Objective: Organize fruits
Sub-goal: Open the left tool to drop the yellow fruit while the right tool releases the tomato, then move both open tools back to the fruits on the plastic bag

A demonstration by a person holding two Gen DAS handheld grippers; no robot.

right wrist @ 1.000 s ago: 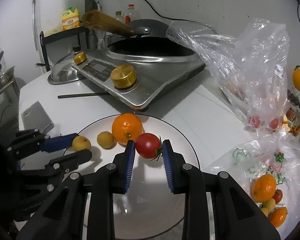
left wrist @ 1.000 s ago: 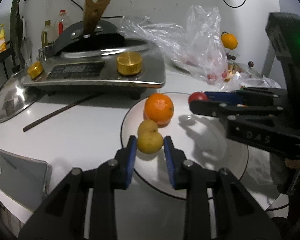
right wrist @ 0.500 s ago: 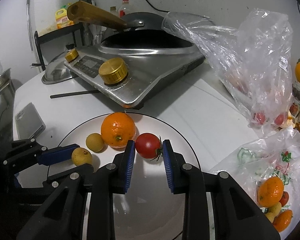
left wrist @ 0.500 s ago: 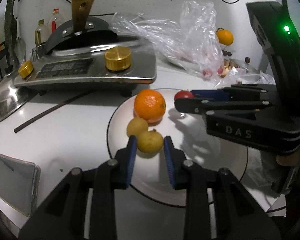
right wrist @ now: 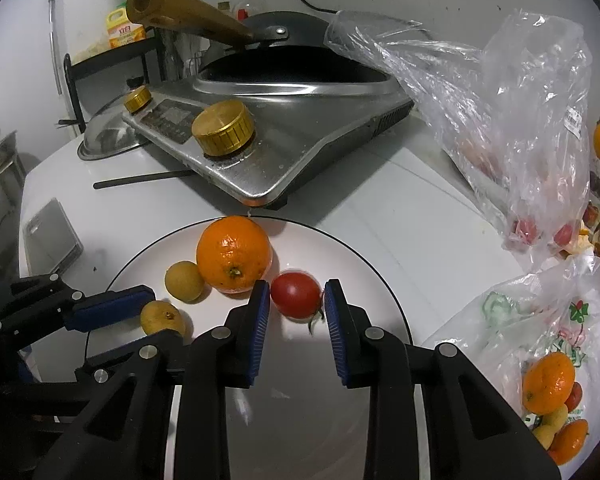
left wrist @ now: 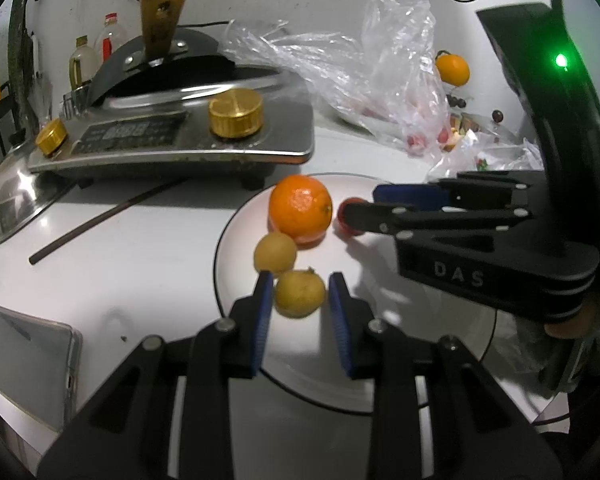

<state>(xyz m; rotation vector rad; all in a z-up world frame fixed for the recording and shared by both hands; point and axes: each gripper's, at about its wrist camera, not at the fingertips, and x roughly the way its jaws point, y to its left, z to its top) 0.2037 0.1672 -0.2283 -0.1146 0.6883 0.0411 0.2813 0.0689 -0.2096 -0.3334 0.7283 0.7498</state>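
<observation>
A white plate [left wrist: 420,344] [right wrist: 360,264] carries an orange [left wrist: 300,208] [right wrist: 234,254] and a small yellow fruit [left wrist: 275,252] [right wrist: 184,282]. My left gripper [left wrist: 300,292] [right wrist: 160,316] is shut on a second yellow fruit [left wrist: 300,296] [right wrist: 162,318] low over the plate's left side, blue pads against its flanks. My right gripper [right wrist: 296,294] [left wrist: 360,204] is shut on a red tomato [right wrist: 296,294] [left wrist: 346,210] just right of the orange, resting on or just above the plate. The two grippers point toward each other across the plate.
An induction cooker [left wrist: 172,136] [right wrist: 260,140] with a wok stands right behind the plate. A chopstick [left wrist: 100,220] and a phone [left wrist: 24,352] lie to the left. Clear plastic bags [right wrist: 500,120] are at the right, one holding more fruit [right wrist: 548,388]. A metal lid [left wrist: 8,208] sits far left.
The right gripper brought the tomato a little closer to the orange and lower over the plate. The left gripper kept its place with the yellow fruit between its pads.
</observation>
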